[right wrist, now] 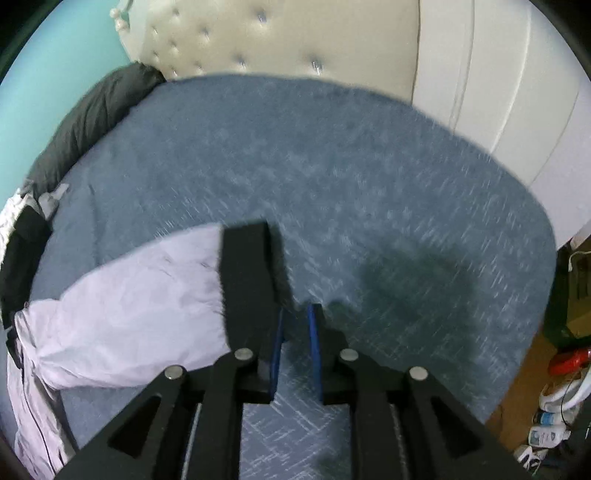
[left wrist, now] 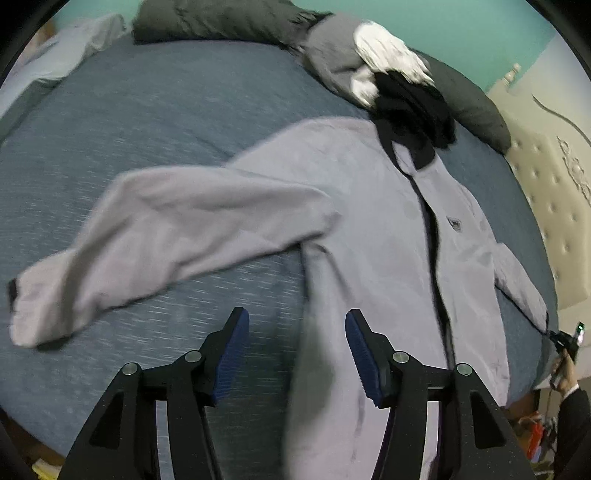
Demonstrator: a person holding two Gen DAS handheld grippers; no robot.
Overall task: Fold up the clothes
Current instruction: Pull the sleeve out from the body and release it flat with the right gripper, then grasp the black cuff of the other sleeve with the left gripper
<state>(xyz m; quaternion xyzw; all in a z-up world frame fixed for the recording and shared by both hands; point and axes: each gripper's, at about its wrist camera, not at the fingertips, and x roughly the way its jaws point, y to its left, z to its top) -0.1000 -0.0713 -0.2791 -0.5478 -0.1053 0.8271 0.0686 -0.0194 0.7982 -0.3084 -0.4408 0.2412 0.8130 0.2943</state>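
Observation:
A pale lilac zip jacket (left wrist: 369, 221) with a black collar lies face up on the blue bed (left wrist: 147, 110). One sleeve (left wrist: 166, 229) is stretched out to the left. My left gripper (left wrist: 295, 321) hovers open over the jacket's lower side edge, with nothing between its fingers. In the right wrist view, the other sleeve (right wrist: 129, 302) ends in a black cuff (right wrist: 247, 273) that lies over the left finger. My right gripper (right wrist: 295, 310) stands open by a narrow gap, and the bed sheet shows between the blue pads.
A dark duvet (left wrist: 221, 18) and a pile of grey, white and black clothes (left wrist: 388, 62) lie along the bed's far side. A cream tufted headboard (right wrist: 240, 40) and a white wardrobe (right wrist: 498, 92) border the bed. Clutter (right wrist: 554, 406) lies on the floor at the right.

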